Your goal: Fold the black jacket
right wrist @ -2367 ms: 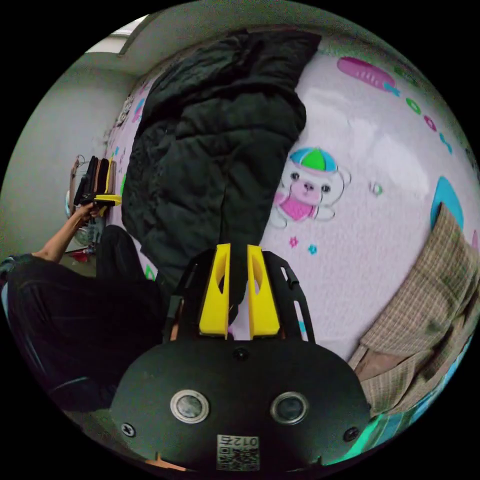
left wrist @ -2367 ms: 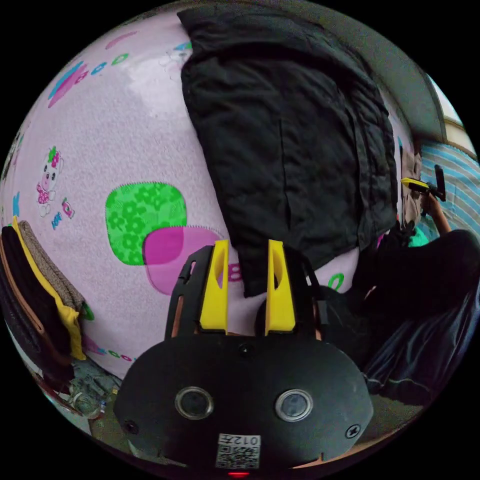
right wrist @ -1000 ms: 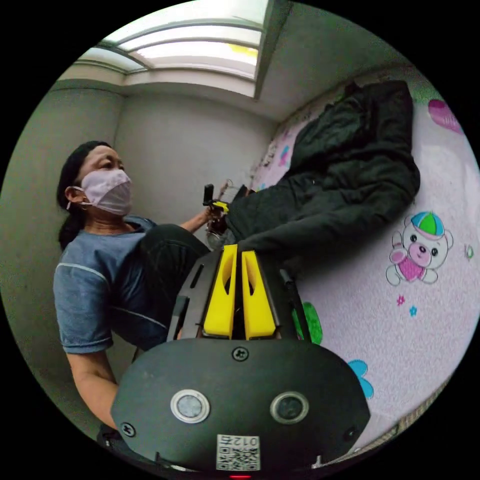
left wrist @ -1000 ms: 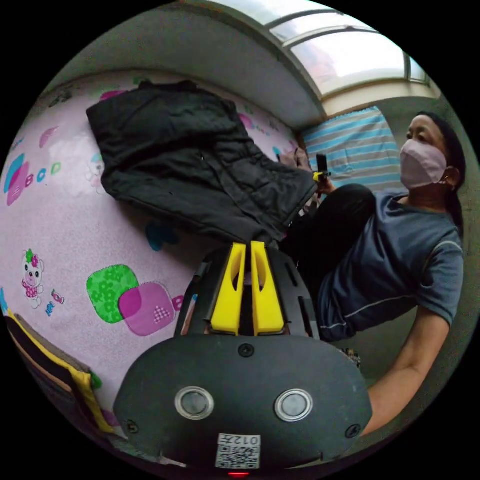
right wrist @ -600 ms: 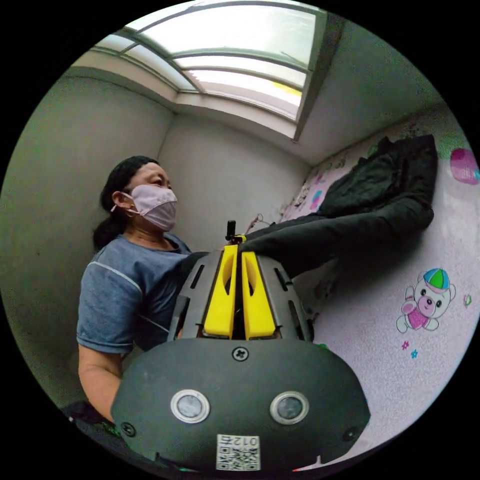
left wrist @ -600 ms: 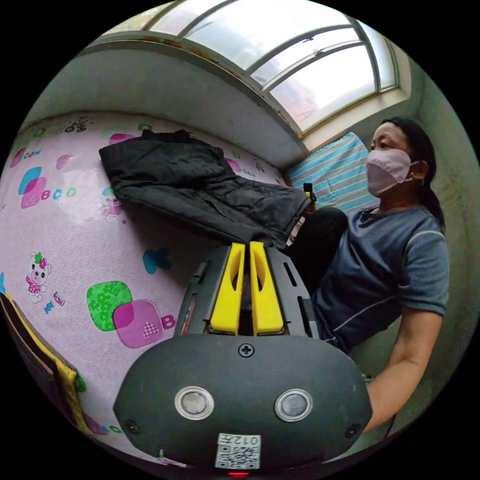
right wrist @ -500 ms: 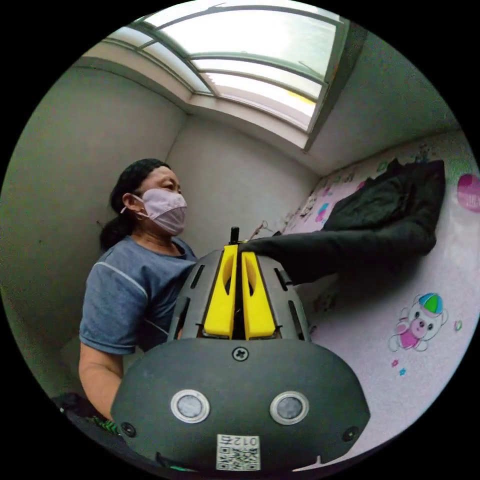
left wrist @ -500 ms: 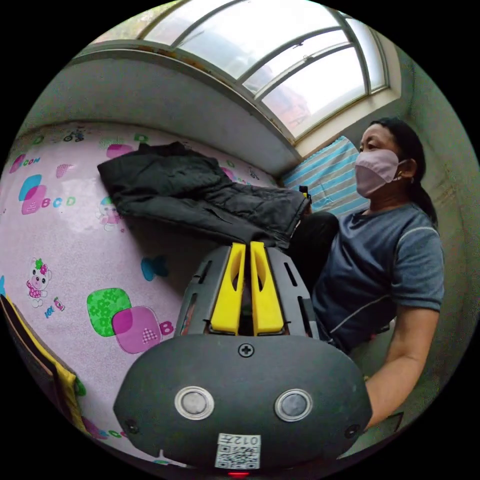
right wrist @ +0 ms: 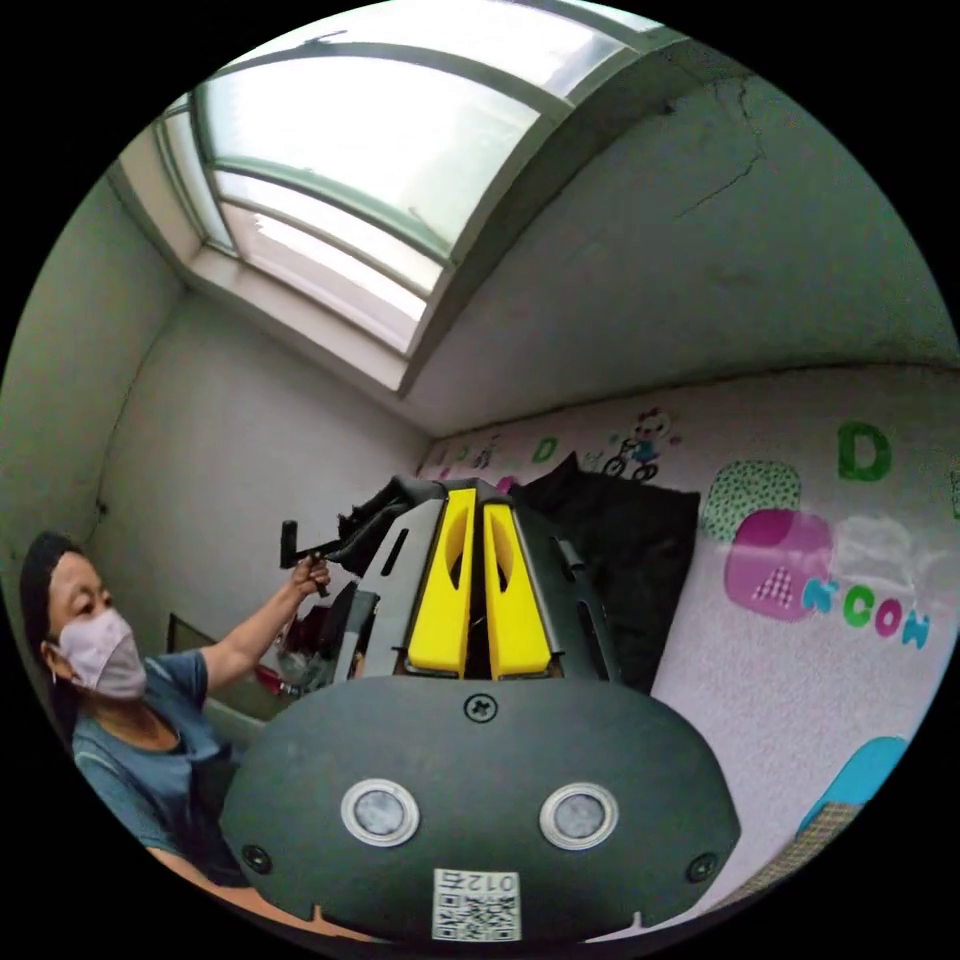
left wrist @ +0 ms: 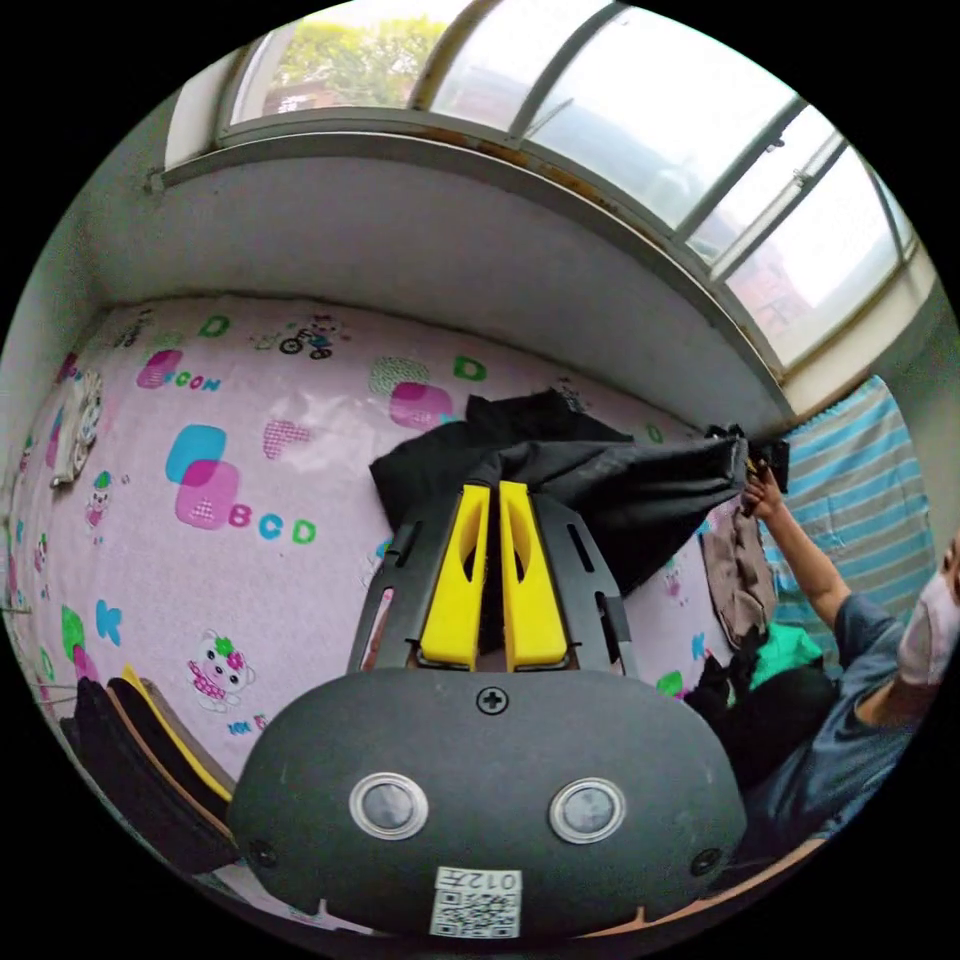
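Note:
The black jacket (left wrist: 600, 480) lies on a pink cartoon mat (left wrist: 230, 430), its near edge lifted and stretched taut in the air. My left gripper (left wrist: 490, 492) is shut on one end of that raised edge, with dark cloth between its yellow jaws. At the other end the right gripper (left wrist: 752, 466) shows in a person's hand. In the right gripper view my right gripper (right wrist: 472, 497) is shut on the jacket (right wrist: 630, 550), whose far part rests on the mat (right wrist: 800, 700). To its left, the left gripper (right wrist: 300, 548) is in a hand and grips the same edge.
A stack of folded clothes (left wrist: 130, 740) sits at the mat's lower left. A brown garment (left wrist: 738, 575) and a blue striped cloth (left wrist: 865, 520) lie to the right beside the person (left wrist: 850, 700). A grey wall and window (left wrist: 560, 120) stand behind. A checked cloth (right wrist: 815, 848) lies at the lower right.
Both grippers have lifted the jacket's near edge off the mat and carried it towards the jacket's far end. The lifted part now hangs over the part on the mat.

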